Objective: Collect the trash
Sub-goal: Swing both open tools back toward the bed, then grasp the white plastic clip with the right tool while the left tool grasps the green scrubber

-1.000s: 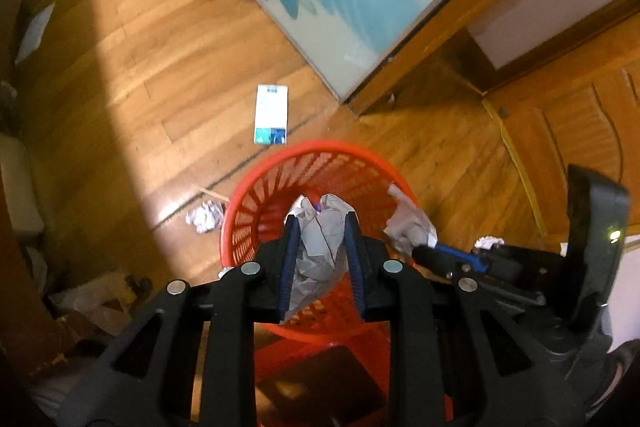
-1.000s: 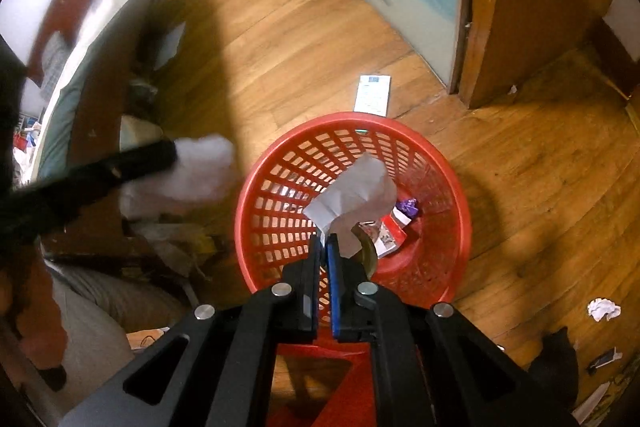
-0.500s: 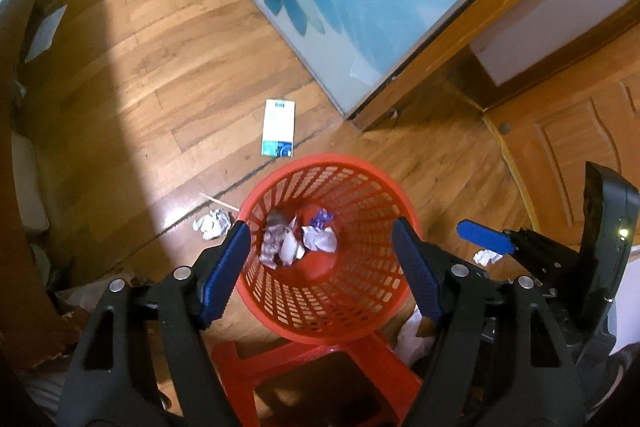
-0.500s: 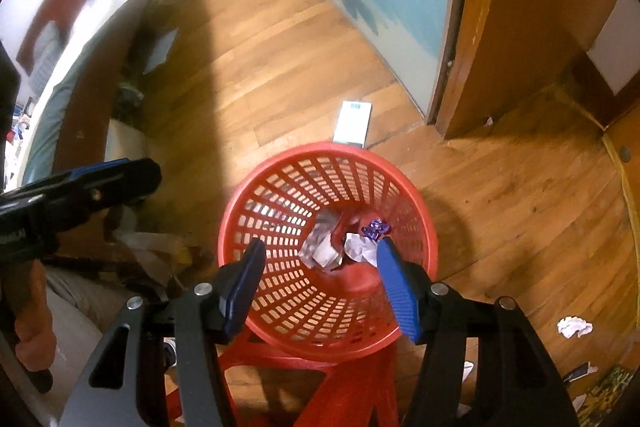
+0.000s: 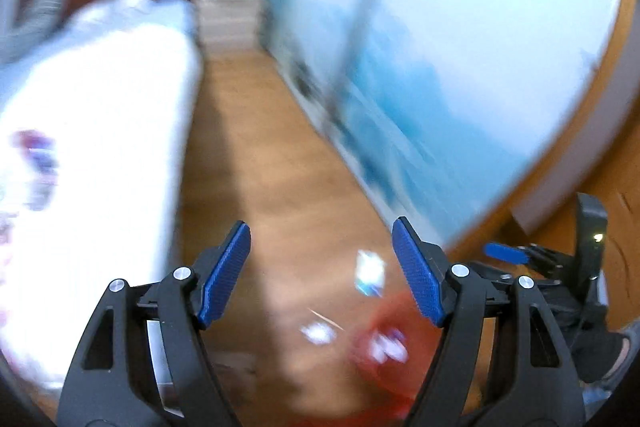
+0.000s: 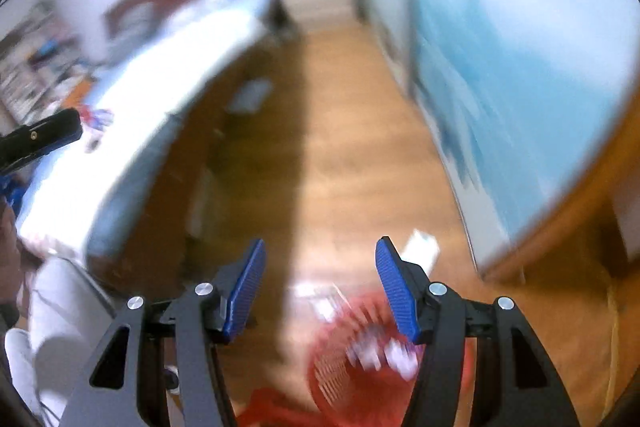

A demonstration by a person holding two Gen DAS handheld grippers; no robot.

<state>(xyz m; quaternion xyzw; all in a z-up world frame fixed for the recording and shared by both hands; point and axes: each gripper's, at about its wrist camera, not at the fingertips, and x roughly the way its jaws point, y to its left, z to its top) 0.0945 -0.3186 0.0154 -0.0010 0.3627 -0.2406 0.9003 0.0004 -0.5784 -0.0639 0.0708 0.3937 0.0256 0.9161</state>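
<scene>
Left wrist view: everything past my tool is smeared with motion blur. My left gripper (image 5: 321, 275) stands with its jaws wide apart and nothing between them; the blue pads (image 5: 224, 275) are sharp against the blur. Below and right of the gap sits the red basket (image 5: 372, 331), low in the frame, with pale crumpled trash (image 5: 387, 345) inside it. Just left of the basket a small white scrap (image 5: 318, 333) lies on the wood floor (image 5: 280, 187), and a white-and-blue card (image 5: 370, 273) lies on the floor just beyond the basket. A bed (image 5: 92, 147) fills the left side, overexposed white. A blue panel (image 5: 460, 67) runs along the right. At the right edge I see my right gripper (image 5: 504, 253), one blue pad showing; from here I cannot tell how its jaws stand.

Right wrist view: also blurred. My right gripper (image 6: 320, 283) is spread open and empty. The basket (image 6: 340, 367) lies at the bottom, partly behind the right finger, with the trash (image 6: 380, 351) in it. The card (image 6: 420, 247) lies on the floor (image 6: 340, 147) beyond the basket, near the panel (image 6: 520, 47). The bed (image 6: 160, 87) runs up the left side. A black finger of my left gripper (image 6: 40, 139) juts in at the left edge.
</scene>
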